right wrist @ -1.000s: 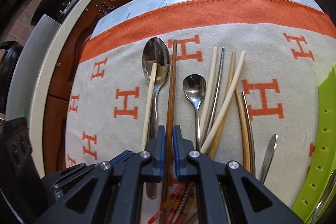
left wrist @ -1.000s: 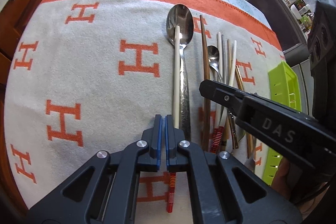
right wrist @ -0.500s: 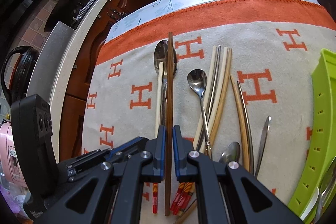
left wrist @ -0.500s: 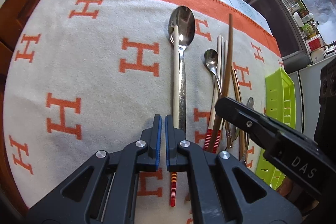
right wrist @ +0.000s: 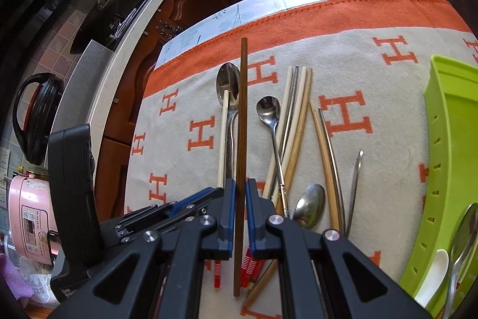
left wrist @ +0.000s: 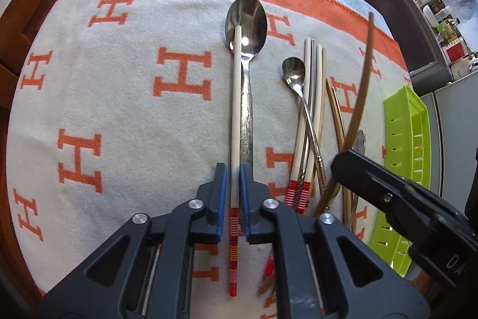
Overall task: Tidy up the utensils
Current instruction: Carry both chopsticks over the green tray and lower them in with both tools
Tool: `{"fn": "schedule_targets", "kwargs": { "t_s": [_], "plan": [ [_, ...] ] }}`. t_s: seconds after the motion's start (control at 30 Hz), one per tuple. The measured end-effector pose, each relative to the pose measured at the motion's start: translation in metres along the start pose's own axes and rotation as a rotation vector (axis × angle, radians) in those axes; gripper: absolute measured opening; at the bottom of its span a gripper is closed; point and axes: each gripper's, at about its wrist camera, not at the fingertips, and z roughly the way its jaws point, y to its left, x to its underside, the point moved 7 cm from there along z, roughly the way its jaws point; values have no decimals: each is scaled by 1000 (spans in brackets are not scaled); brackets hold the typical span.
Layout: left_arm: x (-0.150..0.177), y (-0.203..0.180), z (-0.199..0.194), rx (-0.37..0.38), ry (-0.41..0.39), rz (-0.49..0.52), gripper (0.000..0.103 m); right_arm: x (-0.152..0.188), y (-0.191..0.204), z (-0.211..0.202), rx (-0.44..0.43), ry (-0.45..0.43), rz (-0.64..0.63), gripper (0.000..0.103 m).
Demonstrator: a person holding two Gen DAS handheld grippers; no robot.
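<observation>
Brown chopstick [right wrist: 240, 145] clamped between right gripper [right wrist: 238, 208] jaws; left gripper [left wrist: 233, 193] jaws astride white chopstick [left wrist: 236, 97], slightly apart.

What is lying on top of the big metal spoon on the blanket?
A white chopstick lies along the big spoon, its tip in the bowl. The left gripper straddles it. The spoon's handle end is hidden under that gripper.

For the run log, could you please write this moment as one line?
left gripper: straddling white chopstick, unclosed | right gripper: holding dark chopstick | green basket: right
</observation>
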Motion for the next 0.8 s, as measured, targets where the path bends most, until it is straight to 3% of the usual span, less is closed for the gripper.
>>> {"fn": "schedule_targets", "kwargs": {
  "t_s": [0.17,0.23,0.4,0.57,0.8],
  "plan": [
    [1,-2,0,-29,-21,14,12,1,-3,-5,-24,-5,15,6],
    [4,1,-1,-33,-30,8,3,2,-3,-8,-37,-7,18,6],
    [14,1,-23,-24,-69,5,3,6,-4,-17,-75,-13,27,6],
    [29,-12,-56,23,-110,25,3,13,-8,-35,-117,-21,48,6],
    [56,-69,-80,111,-111,112,3,30,-26,-75,-160,-47,77,6]
  ]
}}
